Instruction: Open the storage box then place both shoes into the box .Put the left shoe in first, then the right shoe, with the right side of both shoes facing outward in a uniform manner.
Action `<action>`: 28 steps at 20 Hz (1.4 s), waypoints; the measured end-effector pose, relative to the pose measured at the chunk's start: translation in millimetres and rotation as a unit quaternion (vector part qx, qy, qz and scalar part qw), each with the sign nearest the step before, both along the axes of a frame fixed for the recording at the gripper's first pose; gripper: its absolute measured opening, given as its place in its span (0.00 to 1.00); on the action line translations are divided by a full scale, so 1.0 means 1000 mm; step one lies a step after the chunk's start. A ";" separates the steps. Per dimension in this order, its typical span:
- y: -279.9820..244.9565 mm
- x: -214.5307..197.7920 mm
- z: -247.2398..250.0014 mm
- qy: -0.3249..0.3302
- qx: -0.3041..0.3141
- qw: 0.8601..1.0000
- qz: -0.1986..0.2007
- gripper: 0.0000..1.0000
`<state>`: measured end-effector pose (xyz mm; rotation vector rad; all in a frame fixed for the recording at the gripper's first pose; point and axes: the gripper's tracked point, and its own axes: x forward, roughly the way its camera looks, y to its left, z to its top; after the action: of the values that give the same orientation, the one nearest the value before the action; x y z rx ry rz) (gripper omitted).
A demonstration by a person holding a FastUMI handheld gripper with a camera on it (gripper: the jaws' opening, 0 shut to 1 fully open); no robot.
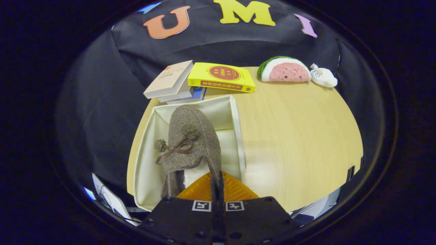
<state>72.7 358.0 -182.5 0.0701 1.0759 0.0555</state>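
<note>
Gripper view: box [238, 129] open, your jaws pinch a brown shoe's [194, 136] collar over it, not released; second shoe remains.

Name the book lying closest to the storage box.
The blue book, bottom of the tilted stack, nearly touching the storage box; the tool grips a shoe.

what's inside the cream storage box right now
One brown fuzzy shoe with a pom-pom bow, its heel edge pinched by the gripper. The shoe hides much of the storage box floor.
</note>
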 end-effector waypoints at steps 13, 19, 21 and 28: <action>-0.019 -0.001 0.067 -0.164 -0.063 0.984 0.015 0.23; -0.032 -0.023 0.109 -0.267 -0.065 0.961 0.027 0.49; -0.036 -0.035 0.121 -0.294 -0.052 0.954 0.026 0.68; -0.083 -0.073 0.175 -0.417 -0.063 0.907 -0.014 0.96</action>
<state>-0.6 275.1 -7.1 -0.0565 0.2171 -0.0129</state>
